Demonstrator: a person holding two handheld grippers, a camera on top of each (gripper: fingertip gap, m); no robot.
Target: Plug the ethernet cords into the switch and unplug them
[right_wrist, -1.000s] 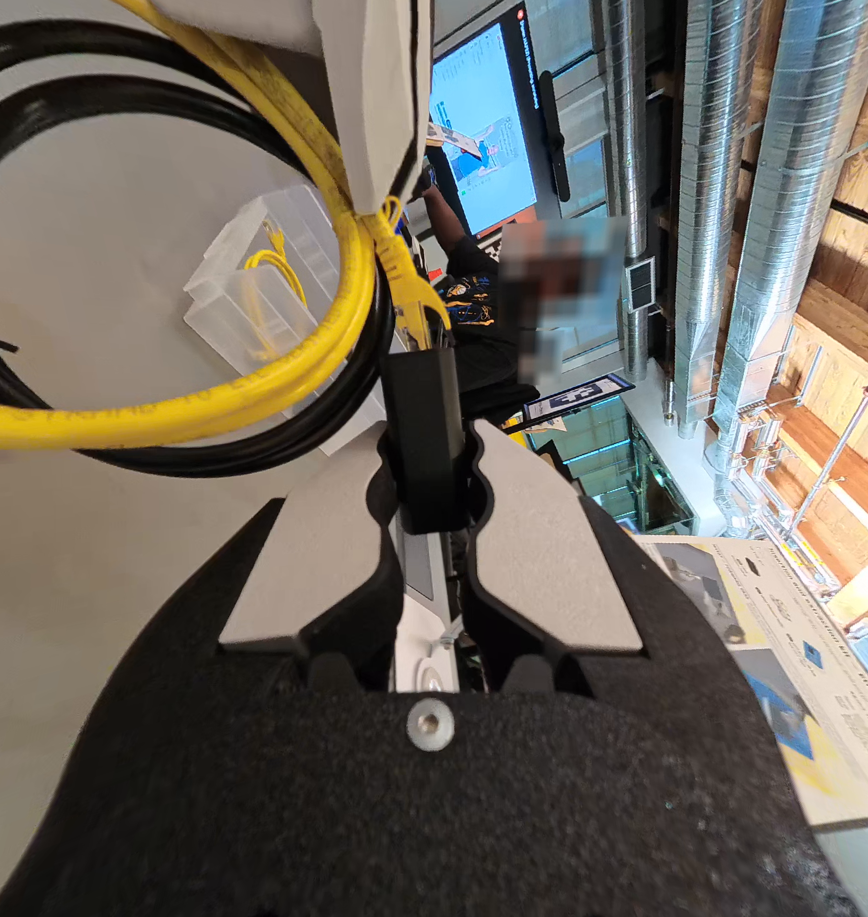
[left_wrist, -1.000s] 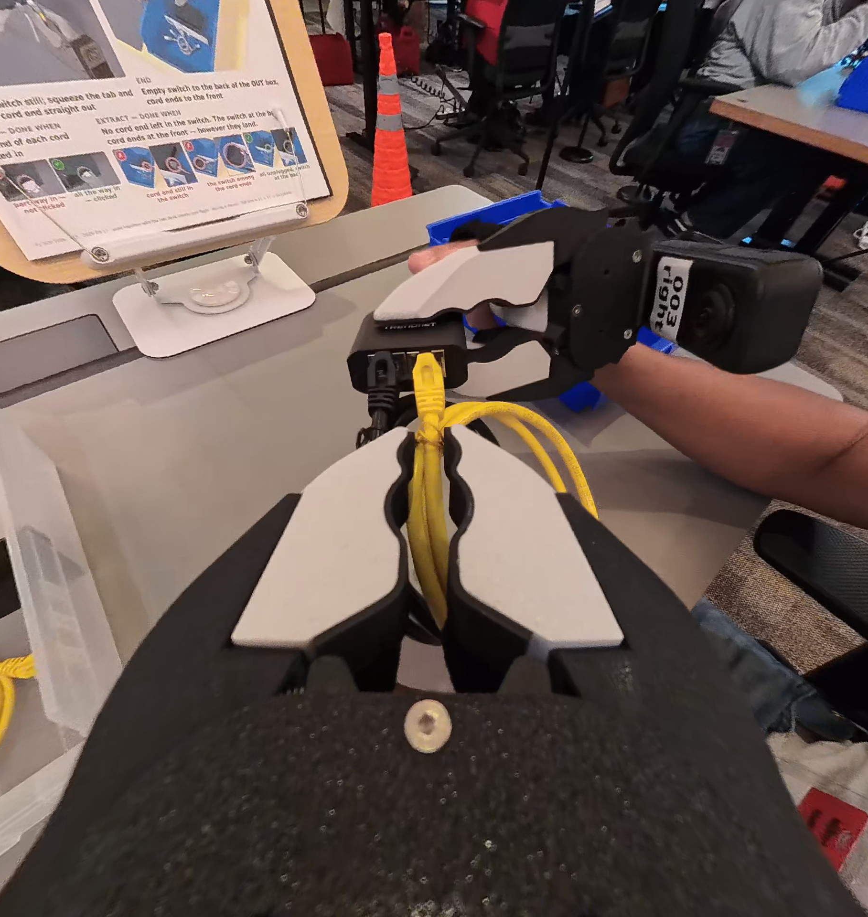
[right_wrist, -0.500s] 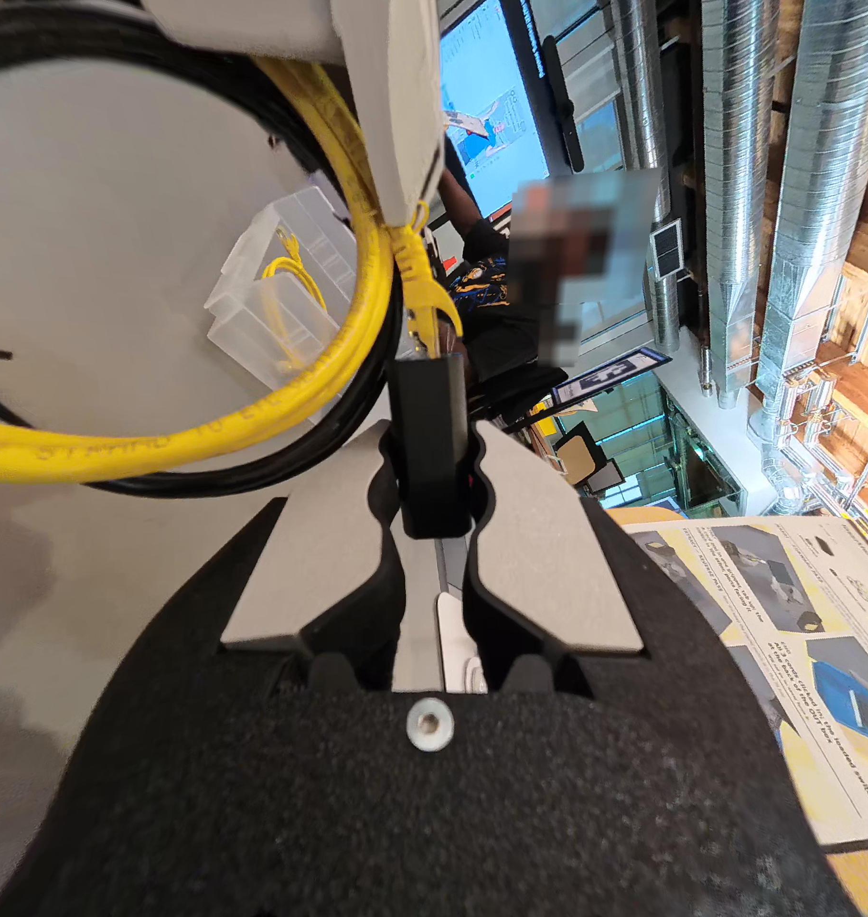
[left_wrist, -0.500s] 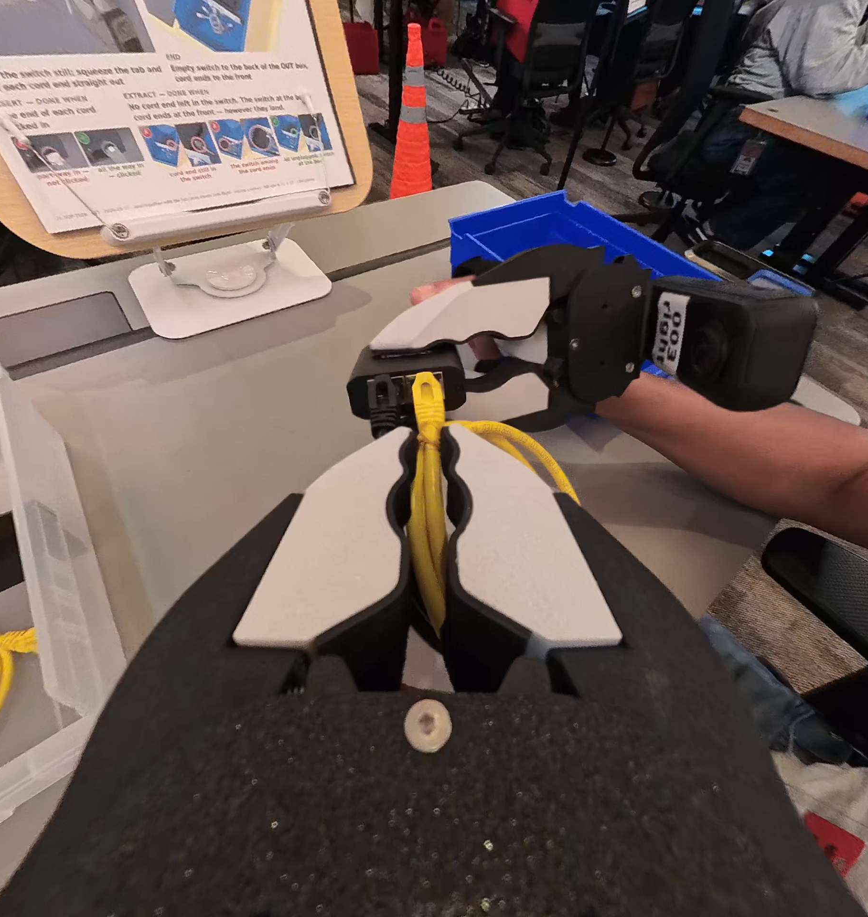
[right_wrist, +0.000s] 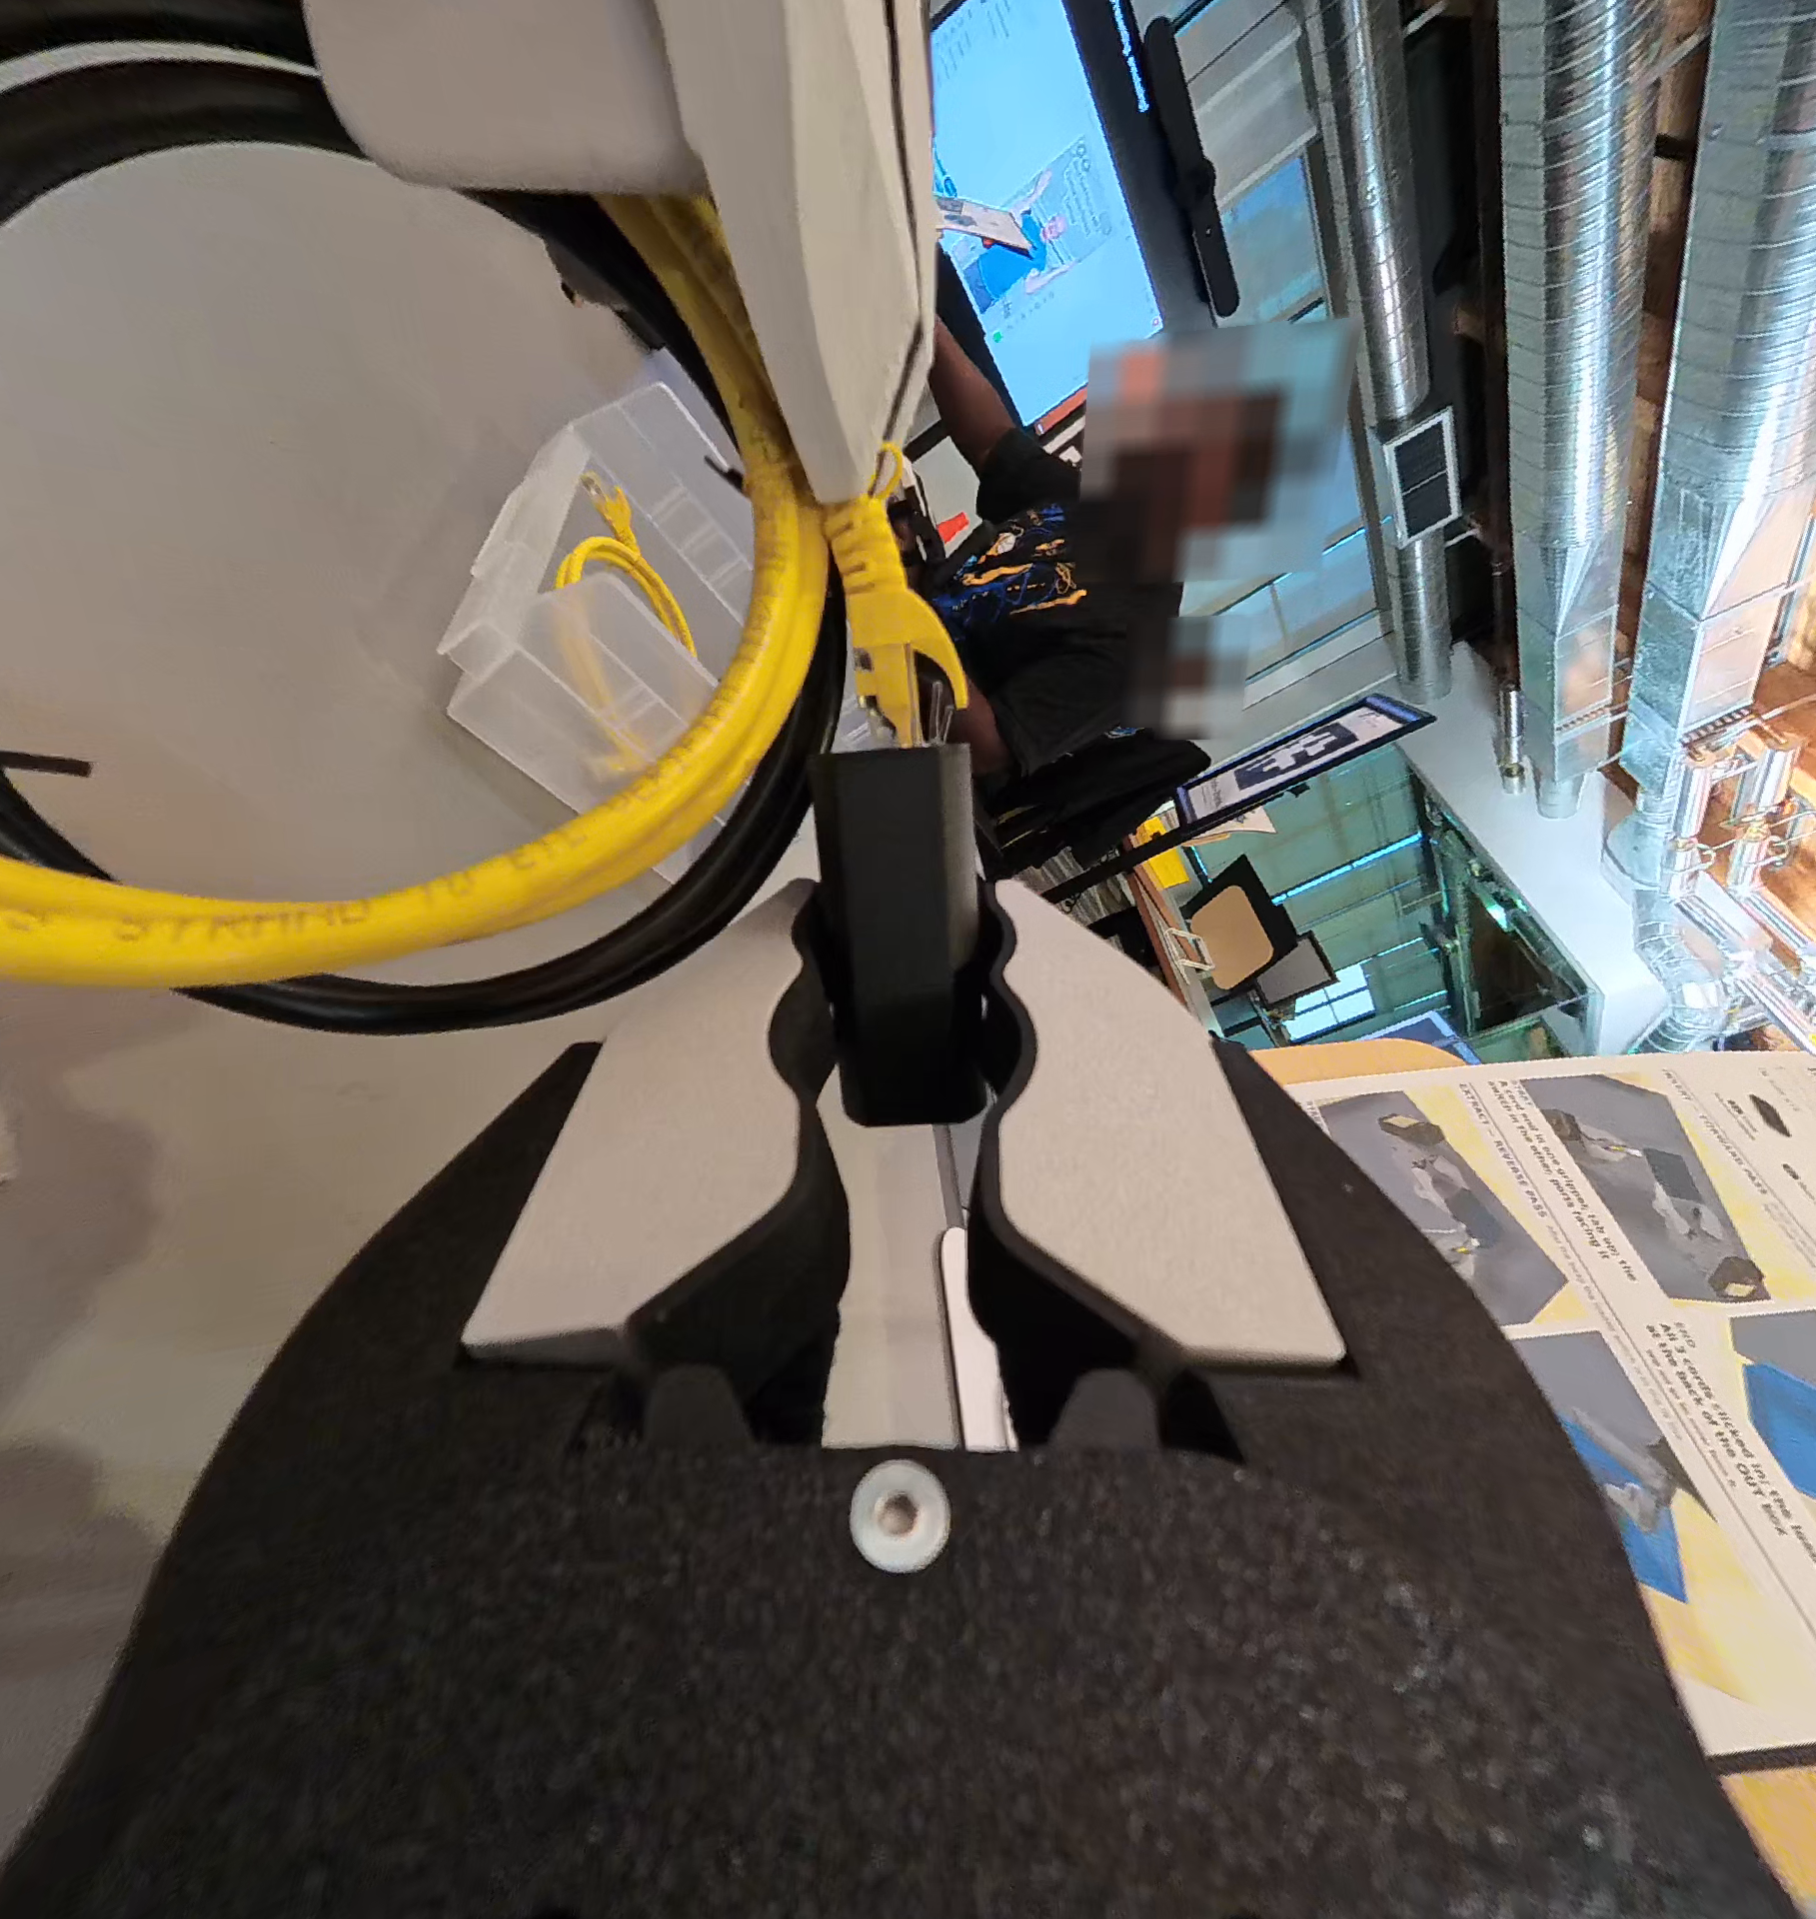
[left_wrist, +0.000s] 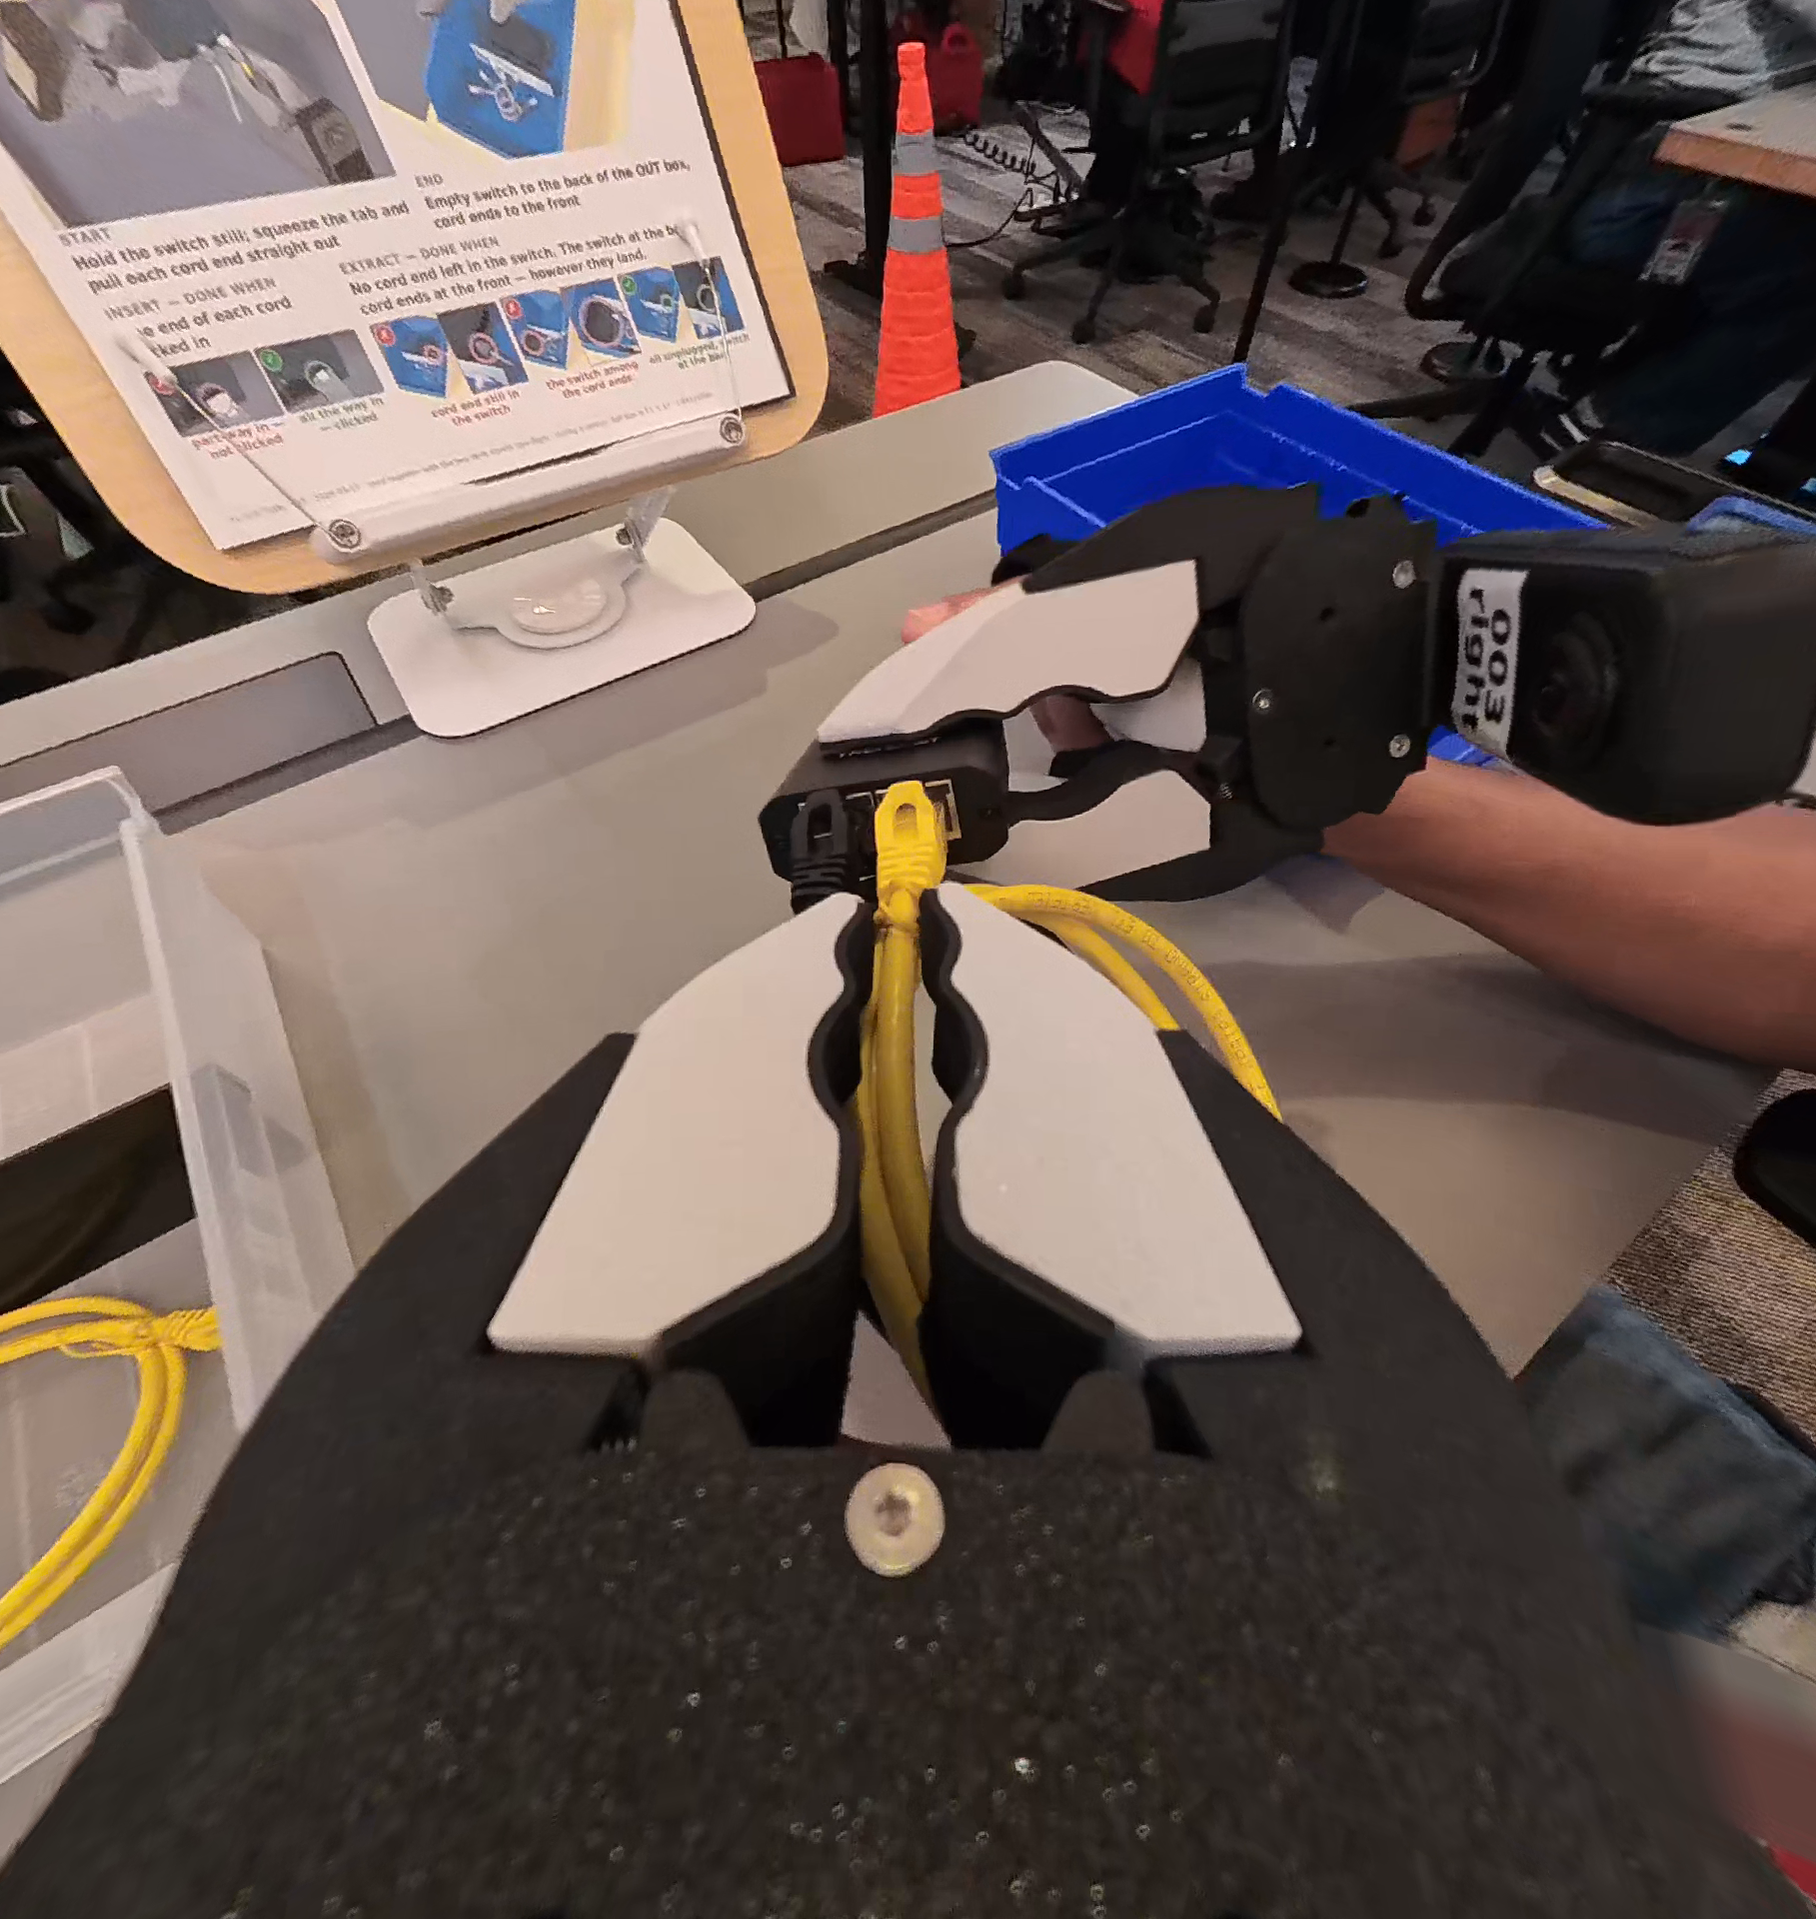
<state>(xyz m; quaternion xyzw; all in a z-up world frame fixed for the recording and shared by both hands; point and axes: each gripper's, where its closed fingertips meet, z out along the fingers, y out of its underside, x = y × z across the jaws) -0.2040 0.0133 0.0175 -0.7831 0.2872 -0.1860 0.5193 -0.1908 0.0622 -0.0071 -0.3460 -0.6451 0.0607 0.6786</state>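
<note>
My left gripper point(left_wrist: 898, 914) is shut on a yellow ethernet cord point(left_wrist: 891, 1090) just behind its plug point(left_wrist: 909, 841). The plug's tip is at a port of the black switch point(left_wrist: 888, 794); how deep it sits is not clear. A black cord point(left_wrist: 818, 841) is plugged in to its left. My right gripper point(right_wrist: 903, 924) is shut on the switch point(right_wrist: 898, 914) and holds it above the table; it also shows in the left wrist view point(left_wrist: 1038, 717). In the right wrist view the yellow plug point(right_wrist: 888, 623) meets the switch's far end, and the left gripper's fingers point(right_wrist: 810, 260) hold the cord above it.
A clear plastic bin point(left_wrist: 104, 1142) with another yellow cord point(left_wrist: 73, 1454) stands at the left. A blue bin point(left_wrist: 1246, 447) is behind the right gripper. An instruction board on a stand point(left_wrist: 363, 260) is at the back. A person's forearm point(left_wrist: 1609, 914) crosses at the right. Some 6 cm of space lies between my two pairs of fingers.
Both grippers have stayed shut on cord and switch. The switch has come to sit lower and more level before the left gripper, and the yellow plug stays at its port.
</note>
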